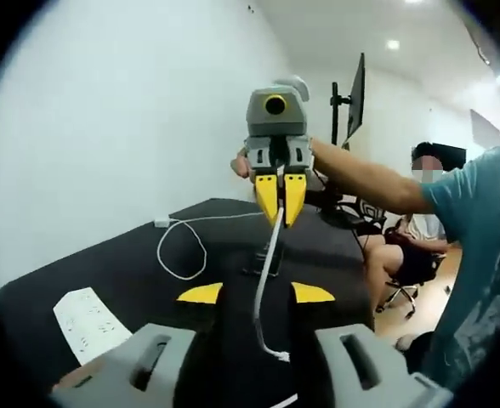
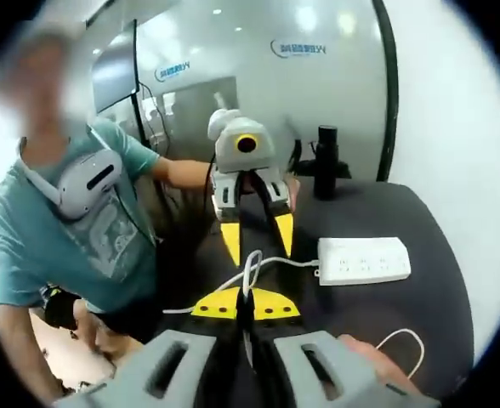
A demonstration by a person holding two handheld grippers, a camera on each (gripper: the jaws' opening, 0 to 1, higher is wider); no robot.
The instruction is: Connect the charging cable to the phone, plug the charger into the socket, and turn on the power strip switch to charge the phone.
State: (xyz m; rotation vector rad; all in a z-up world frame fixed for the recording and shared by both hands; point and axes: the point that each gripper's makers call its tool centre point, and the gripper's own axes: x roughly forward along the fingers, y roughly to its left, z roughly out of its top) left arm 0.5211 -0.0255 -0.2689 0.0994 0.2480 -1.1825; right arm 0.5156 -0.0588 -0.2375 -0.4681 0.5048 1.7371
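Observation:
In the left gripper view my left gripper [image 1: 257, 293] is shut on a black phone [image 1: 254, 357], which lies lengthwise between the yellow jaws. The white charging cable [image 1: 267, 263] hangs over the phone, its plug end [image 1: 277, 354] close above the phone's face. My right gripper [image 1: 281, 197] faces me, shut on the cable's upper part. In the right gripper view my right gripper [image 2: 247, 303] pinches the cable [image 2: 250, 265]. Opposite it is the left gripper [image 2: 257, 238]. The white charger [image 1: 161, 223] lies on the black table. A white power strip [image 1: 88, 323] [image 2: 365, 259] lies flat there too.
The black table [image 1: 80, 272] runs along a white wall. A person in a teal shirt [image 2: 80, 246] holds both grippers. A monitor on an arm [image 1: 352, 98] and a seated person [image 1: 416, 238] are behind. A black stand [image 2: 325, 166] is at the table's far end.

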